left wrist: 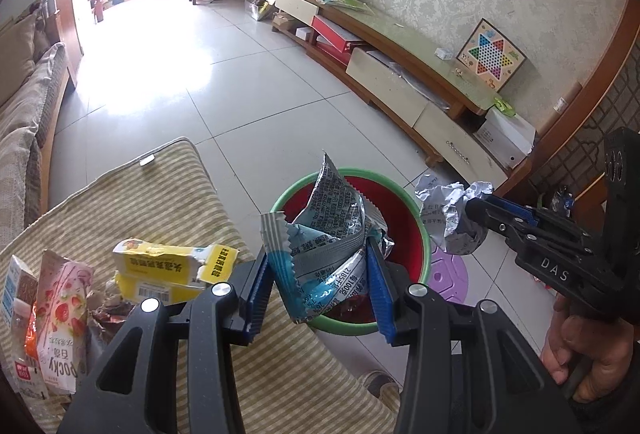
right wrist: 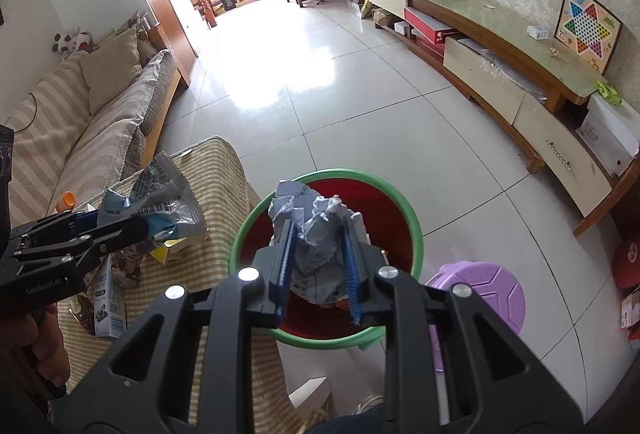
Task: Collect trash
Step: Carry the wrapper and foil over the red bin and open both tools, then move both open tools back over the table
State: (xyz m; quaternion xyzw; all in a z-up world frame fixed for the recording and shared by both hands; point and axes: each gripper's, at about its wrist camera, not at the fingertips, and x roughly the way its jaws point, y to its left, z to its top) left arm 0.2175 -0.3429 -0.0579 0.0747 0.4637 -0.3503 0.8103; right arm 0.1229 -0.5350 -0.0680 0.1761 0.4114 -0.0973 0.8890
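Left gripper: clamped on a crumpled silver-and-blue foil snack wrapper, held over the bin's 9 o'clock rim, seemingly for a drop.
Right gripper: pinching a crumpled white paper ball above the bin's mouth.
Bin: round red plastic bucket with a green rim; inside, only dark scraps show.
Remaining trash: yellow cardboard carton and pink strawberry snack packet on the striped beige cloth, at the bin's 9 o'clock.

crumpled paper over red bin
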